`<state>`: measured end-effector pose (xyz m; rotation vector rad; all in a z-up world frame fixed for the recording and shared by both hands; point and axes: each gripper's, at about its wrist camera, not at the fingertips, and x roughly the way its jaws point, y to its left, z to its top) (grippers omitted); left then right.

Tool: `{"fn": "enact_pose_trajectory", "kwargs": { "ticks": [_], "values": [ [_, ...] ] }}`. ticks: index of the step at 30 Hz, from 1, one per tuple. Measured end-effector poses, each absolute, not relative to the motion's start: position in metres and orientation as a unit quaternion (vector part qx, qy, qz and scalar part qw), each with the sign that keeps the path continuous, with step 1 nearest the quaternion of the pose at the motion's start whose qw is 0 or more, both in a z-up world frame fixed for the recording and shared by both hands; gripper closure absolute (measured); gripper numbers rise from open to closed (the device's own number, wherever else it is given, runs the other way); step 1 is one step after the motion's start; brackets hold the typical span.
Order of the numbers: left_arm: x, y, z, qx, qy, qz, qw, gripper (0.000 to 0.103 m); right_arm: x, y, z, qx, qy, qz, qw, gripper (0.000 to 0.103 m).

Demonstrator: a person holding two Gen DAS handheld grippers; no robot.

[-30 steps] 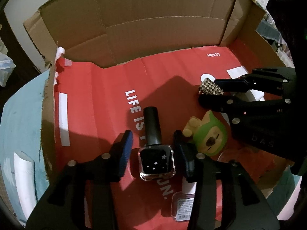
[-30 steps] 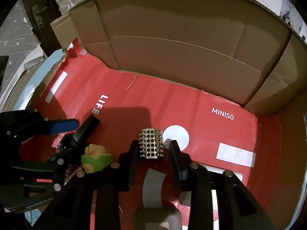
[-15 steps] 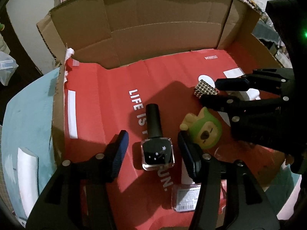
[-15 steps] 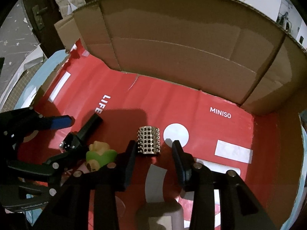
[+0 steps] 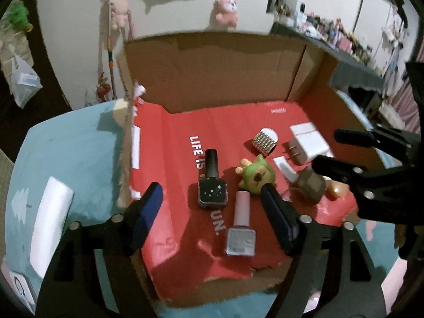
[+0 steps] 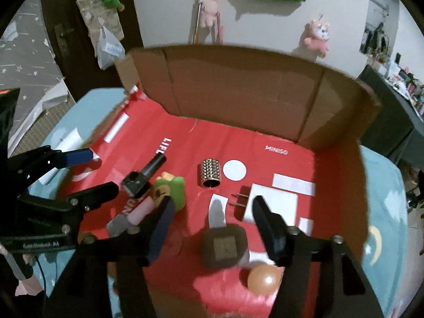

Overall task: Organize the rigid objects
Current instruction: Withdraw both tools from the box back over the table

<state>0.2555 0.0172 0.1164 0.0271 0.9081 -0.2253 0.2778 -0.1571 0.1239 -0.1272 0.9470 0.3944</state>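
Small objects lie on the red-lined floor of an open cardboard box (image 5: 212, 74). A black nail polish bottle (image 5: 212, 182) lies beside a pink one (image 5: 241, 225), a green toy figure (image 5: 255, 176), a studded metal cylinder (image 5: 263, 143), a white plug charger (image 5: 307, 145), a brown square block (image 5: 310, 184) and an orange ball (image 5: 335, 189). My left gripper (image 5: 212, 212) is open and empty, above the near edge, with both bottles between its fingers in view. My right gripper (image 6: 212, 225) is open and empty above the brown block (image 6: 224, 245), with the cylinder (image 6: 210, 172) farther ahead.
The box has tall brown walls (image 6: 251, 92) at the back and right; its front and left sides are low. It rests on a light blue cloth (image 5: 66, 145). A white paper strip (image 5: 50, 225) lies on the cloth at left. Plush toys hang on the wall behind.
Both grippers have pulled back and up from the box floor and opened wider. The black bottle and the studded cylinder stay where they were released. More objects now show.
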Motion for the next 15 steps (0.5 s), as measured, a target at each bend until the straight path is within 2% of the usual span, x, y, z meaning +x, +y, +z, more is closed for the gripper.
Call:
{"fn": "enact_pose_trajectory", "kwargs": {
  "ticks": [2,10,15],
  "values": [
    [0.243,0.017,0.123,0.008,0.420,-0.110,0.901,0.026,0.260,-0.161,0.138,-0.055,0.435,0.187,0.879,0.031],
    [0.170,0.018,0.148,-0.007,0.330,-0.111,0.937,0.010,0.176,-0.182,0.178,-0.038,0.348,0.173,0.921,0.003],
    [0.122,0.012,0.150,0.007,0.274,-0.106,0.956,0.008,0.124,-0.196,0.184,-0.026,0.306,0.160,0.938,0.000]
  ]
}}
